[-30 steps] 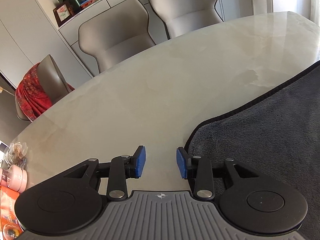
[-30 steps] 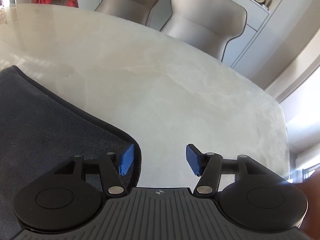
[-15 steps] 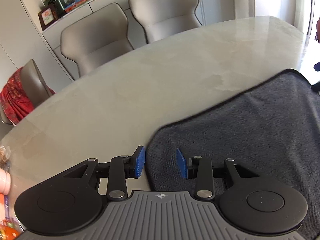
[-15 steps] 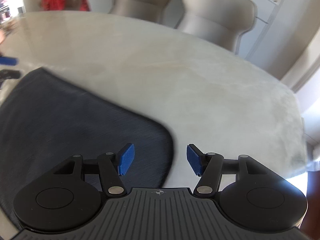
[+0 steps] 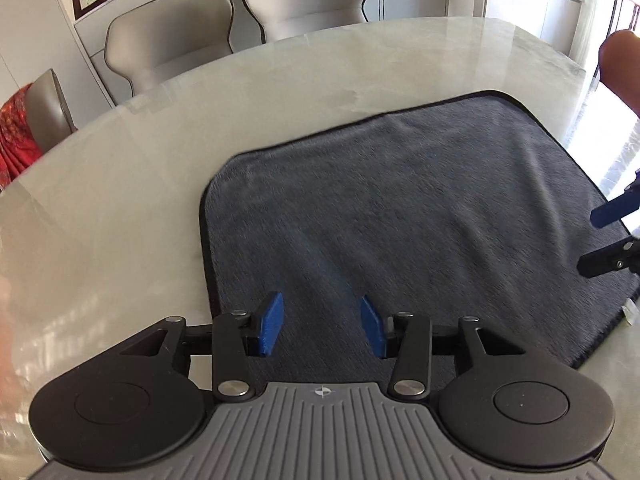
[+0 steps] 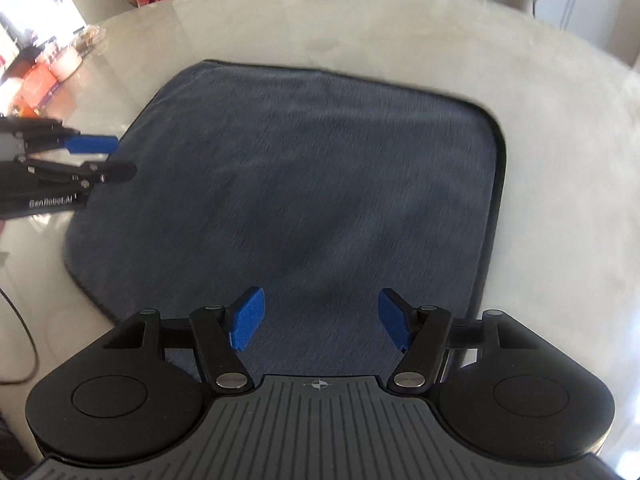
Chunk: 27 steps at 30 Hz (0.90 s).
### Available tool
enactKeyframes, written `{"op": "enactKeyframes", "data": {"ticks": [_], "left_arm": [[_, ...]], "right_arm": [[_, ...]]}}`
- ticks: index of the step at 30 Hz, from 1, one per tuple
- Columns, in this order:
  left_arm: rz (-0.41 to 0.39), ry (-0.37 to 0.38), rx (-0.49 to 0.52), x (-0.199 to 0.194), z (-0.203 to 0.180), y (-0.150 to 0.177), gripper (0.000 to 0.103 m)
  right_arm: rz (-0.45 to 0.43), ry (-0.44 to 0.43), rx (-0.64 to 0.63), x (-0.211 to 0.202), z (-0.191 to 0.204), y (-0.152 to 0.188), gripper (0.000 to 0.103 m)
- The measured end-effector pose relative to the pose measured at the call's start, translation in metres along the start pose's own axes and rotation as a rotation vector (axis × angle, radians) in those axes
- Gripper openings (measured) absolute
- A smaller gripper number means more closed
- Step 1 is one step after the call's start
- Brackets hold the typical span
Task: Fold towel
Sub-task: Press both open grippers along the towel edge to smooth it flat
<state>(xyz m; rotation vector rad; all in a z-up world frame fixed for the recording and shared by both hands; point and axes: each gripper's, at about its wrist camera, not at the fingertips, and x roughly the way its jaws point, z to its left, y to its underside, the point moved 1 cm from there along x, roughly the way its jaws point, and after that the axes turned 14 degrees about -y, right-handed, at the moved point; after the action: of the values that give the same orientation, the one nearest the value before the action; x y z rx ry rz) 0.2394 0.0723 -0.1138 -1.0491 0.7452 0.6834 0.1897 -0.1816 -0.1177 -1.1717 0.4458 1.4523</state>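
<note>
A dark grey towel [image 5: 400,216] with black edging lies flat on the pale marble table [image 5: 120,184]. My left gripper [image 5: 322,326] hovers over the towel's near left part, jaws opening, nothing between the blue pads. My right gripper [image 6: 320,320] hangs above the towel [image 6: 288,184] near its right side, jaws also opening and empty. Each gripper shows at the edge of the other's view: the right gripper [image 5: 612,236] at the towel's right edge, the left gripper [image 6: 108,158] at its left edge.
Grey upholstered chairs [image 5: 172,44] stand behind the table, one draped with red cloth [image 5: 12,136]. Small jars and packets [image 6: 60,68] sit at the table's far left end. A dark cable [image 6: 24,332] lies on the table to the left. A hand [image 5: 624,68] shows at the right.
Both grippers have swung inward from the towel's outer corners to above the cloth, facing each other across it. Both pairs of jaws stand wider than before.
</note>
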Motion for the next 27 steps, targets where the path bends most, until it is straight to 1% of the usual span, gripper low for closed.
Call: {"op": "enactKeyframes", "data": {"ticks": [2,6,9,11,13,16,19,21,23,24,25,27], "left_arm": [[0.034,0.003,-0.008,0.0,-0.004,0.009,0.046],[0.078,-0.001,-0.025,0.0,-0.005,0.02,0.046],[0.093,-0.003,-0.091,-0.001,0.0,0.026,0.047],[0.1,-0.018,-0.108,-0.002,0.001,0.03,0.051],[0.093,-0.042,-0.113,-0.003,0.002,0.034,0.058],[0.098,-0.055,-0.15,-0.001,0.004,0.04,0.06],[0.116,-0.063,-0.201,-0.002,0.007,0.045,0.06],[0.13,-0.068,-0.216,-0.006,0.007,0.045,0.059],[0.109,-0.064,-0.215,-0.016,0.003,0.048,0.06],[0.102,-0.066,-0.214,-0.018,0.001,0.049,0.06],[0.097,-0.074,-0.214,-0.02,-0.001,0.051,0.061],[0.099,-0.075,-0.212,-0.02,-0.005,0.055,0.061]], "right_arm": [[0.005,0.02,0.01,0.001,-0.001,0.008,0.065],[-0.006,0.035,0.036,-0.004,-0.006,0.016,0.067],[-0.014,0.051,0.009,-0.006,-0.007,0.022,0.069],[0.001,0.083,-0.027,-0.005,-0.004,0.025,0.07],[0.02,0.125,-0.049,-0.003,-0.003,0.029,0.074],[0.012,0.144,-0.021,-0.004,-0.006,0.033,0.078],[-0.018,0.142,0.015,-0.005,-0.011,0.035,0.078],[-0.042,0.149,0.078,-0.007,-0.012,0.034,0.078],[-0.069,0.149,0.141,-0.01,-0.01,0.036,0.079],[-0.099,0.134,0.153,-0.014,-0.007,0.04,0.082],[-0.124,0.123,0.154,-0.017,-0.004,0.042,0.087],[-0.205,0.123,0.17,-0.025,0.001,0.05,0.09]]}}
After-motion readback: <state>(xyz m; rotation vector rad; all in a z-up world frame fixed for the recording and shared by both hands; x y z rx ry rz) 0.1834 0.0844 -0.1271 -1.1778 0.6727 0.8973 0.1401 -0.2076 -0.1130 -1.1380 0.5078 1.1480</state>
